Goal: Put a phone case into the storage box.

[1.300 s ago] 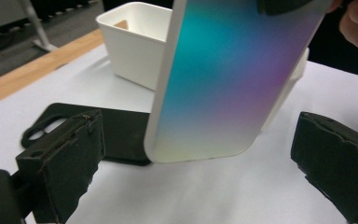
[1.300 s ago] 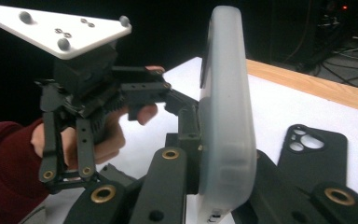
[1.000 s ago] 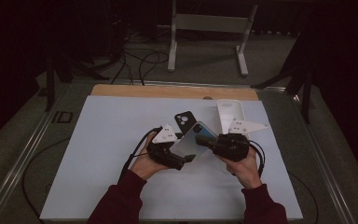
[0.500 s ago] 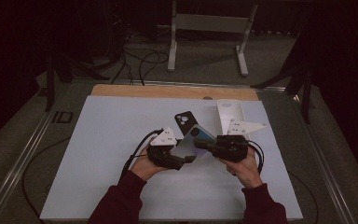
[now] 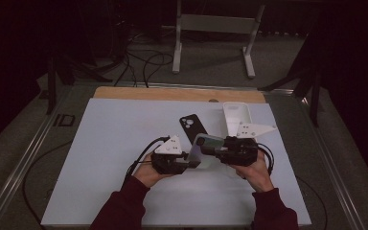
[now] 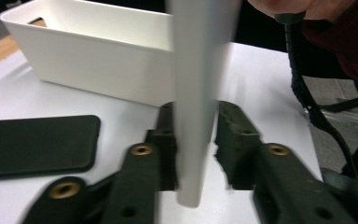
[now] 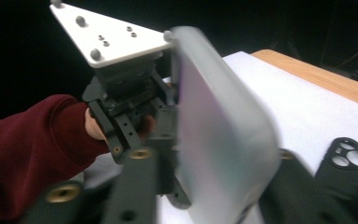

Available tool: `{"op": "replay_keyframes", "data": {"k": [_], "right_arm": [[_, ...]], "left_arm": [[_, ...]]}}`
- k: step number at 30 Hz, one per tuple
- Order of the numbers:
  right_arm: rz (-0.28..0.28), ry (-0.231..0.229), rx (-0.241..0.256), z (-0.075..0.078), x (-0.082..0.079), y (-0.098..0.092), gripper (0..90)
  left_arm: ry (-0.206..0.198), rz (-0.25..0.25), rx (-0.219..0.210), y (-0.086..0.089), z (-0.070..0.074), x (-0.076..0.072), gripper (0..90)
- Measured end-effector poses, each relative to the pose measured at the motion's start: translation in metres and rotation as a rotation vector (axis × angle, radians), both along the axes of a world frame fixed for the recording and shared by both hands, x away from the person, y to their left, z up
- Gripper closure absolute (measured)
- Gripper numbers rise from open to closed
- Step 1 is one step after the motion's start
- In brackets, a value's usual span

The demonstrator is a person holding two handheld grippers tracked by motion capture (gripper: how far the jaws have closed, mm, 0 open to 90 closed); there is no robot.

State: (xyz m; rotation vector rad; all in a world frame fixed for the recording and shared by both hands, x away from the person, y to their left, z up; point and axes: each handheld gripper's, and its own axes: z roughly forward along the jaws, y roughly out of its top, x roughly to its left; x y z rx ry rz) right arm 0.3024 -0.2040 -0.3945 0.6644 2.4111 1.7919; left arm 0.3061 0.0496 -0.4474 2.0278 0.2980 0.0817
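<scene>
Both grippers pinch one phone (image 5: 202,149) held upright just in front of the black case (image 5: 192,126): left gripper (image 5: 184,163) at one edge, right gripper (image 5: 214,148) opposite (phone not yet seated, by appearances).

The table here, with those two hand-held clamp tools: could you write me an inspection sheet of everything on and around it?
Surface: white table top with a wooden strip along the far edge.
Job's things: pale translucent phone case, held off the table between both grippers.
Clutter: black phone case lying flat; white bin at the far right.
Grippers: left gripper has its jaws on either side of the pale case's edge; right gripper holds the other end.
Cables: black cable trails from the left gripper; more cables lie on the floor beyond.
Surroundings: dark room, grey metal stand behind the table.
</scene>
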Motion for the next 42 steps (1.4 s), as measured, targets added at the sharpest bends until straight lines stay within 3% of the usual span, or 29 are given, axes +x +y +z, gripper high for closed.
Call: {"op": "replay_keyframes", "data": {"k": [5, 7, 10, 17, 22, 30, 42], "right_arm": [[-0.035, 0.001, -0.002, -0.001, 0.001, 0.004, 44.0], [-0.067, 0.004, -0.031, -0.001, 0.001, 0.007, 36.4], [-0.115, -0.004, -0.059, -0.001, 0.000, 0.010, 28.2], [-0.202, -0.005, -0.061, 0.001, -0.001, 0.005, 14.2], [-0.265, -0.007, -0.061, 0.002, -0.003, 0.001, 12.3], [-0.315, -0.007, -0.049, 0.002, -0.004, 0.001, 10.0], [-0.349, 0.005, -0.021, 0.006, -0.003, 0.013, 9.6]], "left_arm": [[-0.025, 0.016, 0.004, -0.003, 0.000, -0.003, 80.6], [-0.035, 0.029, 0.011, -0.004, 0.001, -0.003, 80.7], [-0.036, 0.051, 0.011, -0.002, 0.001, -0.003, 80.9], [-0.042, 0.115, 0.006, 0.005, 0.002, 0.000, 80.9], [-0.056, 0.162, 0.018, 0.006, 0.003, -0.002, 80.8], [-0.064, 0.229, 0.014, 0.007, 0.003, -0.002, 80.8], [-0.081, 0.300, -0.003, 0.008, 0.004, -0.003, 80.8]]}}
